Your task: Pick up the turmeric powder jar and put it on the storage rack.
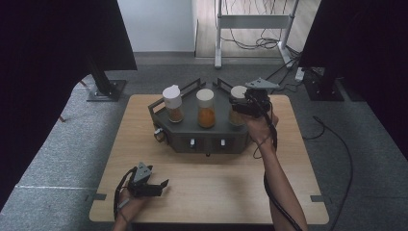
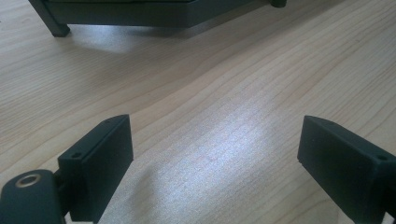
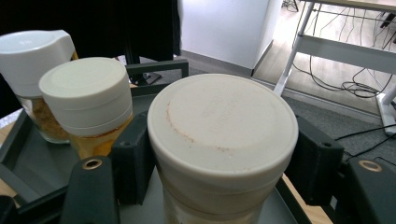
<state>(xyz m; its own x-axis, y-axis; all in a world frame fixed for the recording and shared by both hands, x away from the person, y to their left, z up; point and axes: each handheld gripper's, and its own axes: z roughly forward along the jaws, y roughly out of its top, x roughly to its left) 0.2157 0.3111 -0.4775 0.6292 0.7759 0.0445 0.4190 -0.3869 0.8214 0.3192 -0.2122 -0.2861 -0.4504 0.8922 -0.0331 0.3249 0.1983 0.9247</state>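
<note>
- Clamping onto the right-hand jar [image 3: 223, 154], the right gripper [image 3: 224, 163] has a black jaw on each side, pressed just under the cream lid [image 3: 223, 122].
- That jar [image 1: 237, 111] stands at the right end of the grey rack [image 1: 199, 135], beside the middle jar [image 1: 206, 109] and the spouted jar [image 1: 173, 104].
- Handling call: rigid, probably glass, smooth-walled, so slippery and breakable; the lid band gives the jaws a ledge, a sensible place to hold, kept upright.
- Over at the near left, the left gripper [image 2: 215, 154] hangs with jaws spread wide, empty, above bare wooden table [image 2: 233, 84].
</note>
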